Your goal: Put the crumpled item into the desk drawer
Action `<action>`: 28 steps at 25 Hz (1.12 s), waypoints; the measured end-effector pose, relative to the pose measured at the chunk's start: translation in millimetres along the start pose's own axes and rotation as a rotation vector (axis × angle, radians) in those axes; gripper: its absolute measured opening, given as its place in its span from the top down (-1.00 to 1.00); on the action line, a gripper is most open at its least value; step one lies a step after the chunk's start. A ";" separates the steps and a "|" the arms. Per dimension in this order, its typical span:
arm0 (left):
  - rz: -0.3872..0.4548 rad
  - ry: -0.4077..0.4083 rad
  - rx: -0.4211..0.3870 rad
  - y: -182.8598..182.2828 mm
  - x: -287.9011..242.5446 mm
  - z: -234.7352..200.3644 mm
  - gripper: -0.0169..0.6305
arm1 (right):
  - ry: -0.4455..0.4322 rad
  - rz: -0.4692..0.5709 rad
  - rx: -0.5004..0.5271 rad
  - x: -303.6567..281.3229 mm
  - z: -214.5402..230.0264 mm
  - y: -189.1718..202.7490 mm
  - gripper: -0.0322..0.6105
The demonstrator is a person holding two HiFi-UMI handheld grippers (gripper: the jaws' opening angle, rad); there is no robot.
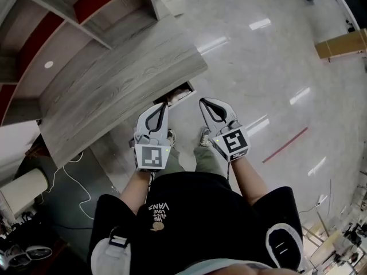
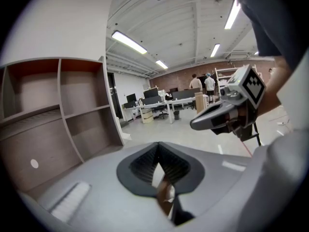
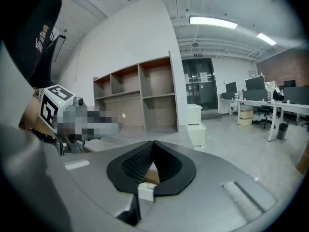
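No crumpled item shows in any view. The grey wooden desk [image 1: 114,79] stands at the left of the head view, and its drawer [image 1: 181,94] is a little way out under the near edge. My left gripper [image 1: 164,104] is shut with nothing between its fingers and hangs in the air just in front of that drawer. My right gripper [image 1: 202,101] is beside it, shut and empty too. In the left gripper view the left gripper's [image 2: 158,147] jaws meet, and the right gripper [image 2: 194,124] shows at the right. In the right gripper view the right gripper's [image 3: 153,144] jaws are likewise together.
A shelf unit [image 1: 63,10] with red backs rises behind the desk. A white cable [image 1: 74,182] lies on the floor at the left. A red tape line [image 1: 285,145] crosses the glossy floor. A wooden box [image 1: 344,43] sits far right. Two people [image 2: 203,83] stand far off by office desks.
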State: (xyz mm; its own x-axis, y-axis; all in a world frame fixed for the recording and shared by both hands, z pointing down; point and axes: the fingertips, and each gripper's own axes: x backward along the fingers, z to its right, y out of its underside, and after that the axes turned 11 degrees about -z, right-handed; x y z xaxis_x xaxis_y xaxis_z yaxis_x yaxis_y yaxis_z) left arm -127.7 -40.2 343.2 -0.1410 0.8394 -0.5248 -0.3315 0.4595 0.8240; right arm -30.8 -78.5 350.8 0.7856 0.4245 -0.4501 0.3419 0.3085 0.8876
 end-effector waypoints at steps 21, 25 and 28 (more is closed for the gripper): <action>0.077 -0.058 0.096 -25.7 67.9 -16.8 0.79 | -0.037 0.060 0.093 38.0 -24.4 -59.9 0.89; 0.097 -0.065 0.112 -32.7 74.2 -20.7 0.79 | -0.027 0.081 0.097 43.2 -25.2 -69.4 0.89; 0.108 -0.072 0.113 -38.8 78.8 -22.5 0.79 | -0.028 0.097 0.088 47.5 -23.4 -76.1 0.89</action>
State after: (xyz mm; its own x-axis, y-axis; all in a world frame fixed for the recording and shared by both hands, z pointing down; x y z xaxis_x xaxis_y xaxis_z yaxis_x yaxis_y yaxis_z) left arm -147.0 1.6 265.1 -0.1015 0.9025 -0.4187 -0.2109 0.3918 0.8956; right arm -31.5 -61.9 259.7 0.8306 0.4245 -0.3604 0.3071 0.1907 0.9324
